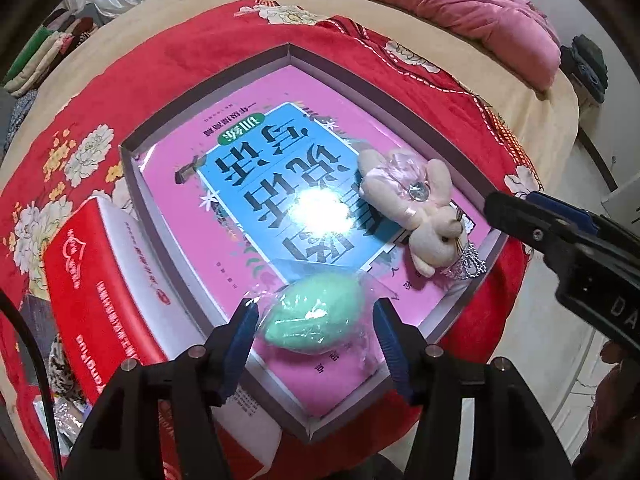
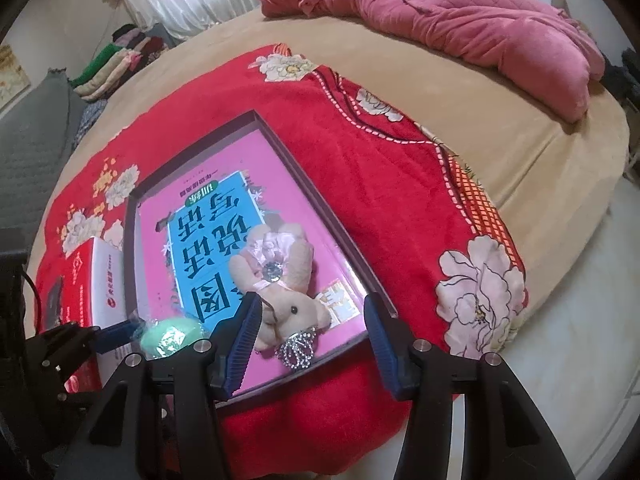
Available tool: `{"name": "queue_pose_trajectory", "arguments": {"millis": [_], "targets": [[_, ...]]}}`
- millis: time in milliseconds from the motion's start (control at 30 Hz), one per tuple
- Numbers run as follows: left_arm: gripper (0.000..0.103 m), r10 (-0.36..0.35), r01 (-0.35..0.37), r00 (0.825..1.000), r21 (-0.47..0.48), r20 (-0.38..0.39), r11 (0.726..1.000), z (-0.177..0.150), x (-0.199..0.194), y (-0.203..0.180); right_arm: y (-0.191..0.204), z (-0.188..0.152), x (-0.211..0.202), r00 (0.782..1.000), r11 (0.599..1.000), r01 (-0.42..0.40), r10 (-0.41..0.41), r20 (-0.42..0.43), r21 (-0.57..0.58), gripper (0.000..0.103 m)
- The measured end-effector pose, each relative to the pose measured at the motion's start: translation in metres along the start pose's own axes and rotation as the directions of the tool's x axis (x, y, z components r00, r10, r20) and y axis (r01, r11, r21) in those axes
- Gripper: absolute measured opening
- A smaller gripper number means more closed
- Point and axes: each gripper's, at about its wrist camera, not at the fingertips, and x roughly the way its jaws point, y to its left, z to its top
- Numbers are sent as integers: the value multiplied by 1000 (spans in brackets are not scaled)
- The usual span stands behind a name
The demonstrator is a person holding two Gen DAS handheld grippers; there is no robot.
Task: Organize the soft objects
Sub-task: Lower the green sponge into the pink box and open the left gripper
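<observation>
Both of my grippers hang above the shallow box (image 1: 132,168) that lies on the red flowered blanket (image 1: 192,56). Left gripper (image 1: 316,320), seen in the lower middle of the left wrist view, has its blue fingers (image 1: 240,332) apart, and the green soft ball (image 1: 312,316) in its clear plastic wrapper sits between them. The pads stand close to the wrapper on both sides, but I see a small gap, so they do not press on it. The ball rests on the pink book (image 1: 192,200) inside the box, near the lower edge of the box.

Right gripper (image 2: 312,320), in the lower middle of the right wrist view, is also apart. The plush rabbit (image 2: 280,276) lies between its fingers and a little above them in the frame, with the head toward the gripper and the legs pointing to the upper part of the frame. The left finger (image 2: 244,332) is just beside the head of the rabbit; the right finger is well apart from it. A silver chain (image 2: 298,346) lies touching the head, on the pink book cover.

In the left wrist view the rabbit is at the right of the ball, near the right wall of the box. A red and white carton (image 1: 104,264) stands just beside the box at the left of the frame. In the upper right a pink quilt (image 2: 460,20) is on the beige bed (image 2: 500,136).
</observation>
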Motion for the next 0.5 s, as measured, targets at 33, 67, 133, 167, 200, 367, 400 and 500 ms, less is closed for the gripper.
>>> {"name": "queue_pose_trajectory", "arguments": {"millis": [33, 67, 133, 167, 200, 367, 400, 500], "targets": [[59, -1, 1, 1000, -1, 3, 1000, -1, -2, 0, 0, 0, -2, 1000, 1000, 0, 0, 4, 2, 60], [59, -4, 4, 1000, -4, 7, 1000, -2, -4, 1, -1, -1, -4, 1000, 1000, 1, -1, 7, 2, 60], [59, -6, 6, 1000, -2, 13, 1000, -3, -8, 1, -1, -2, -8, 1000, 1000, -1, 1, 13, 6, 60], [59, -3, 3, 1000, -3, 16, 1000, -4, -10, 1, -1, -3, -9, 1000, 1000, -1, 1, 16, 7, 60], [59, -3, 3, 1000, -2, 22, 1000, -5, -13, 1, 0, -3, -11, 1000, 1000, -2, 2, 19, 7, 60], [60, -13, 12, 998, 3, 55, 1000, -9, -28, 0, 3, -5, -19, 999, 1000, -16, 15, 34, 14, 60], [60, -17, 17, 998, 3, 62, 1000, -10, -32, 0, 3, -6, -21, 999, 1000, -20, 19, 36, 15, 61], [60, -24, 24, 997, -5, 79, 1000, -13, -41, 1, 6, -7, -27, 999, 1000, -11, 10, 50, 11, 61]]}}
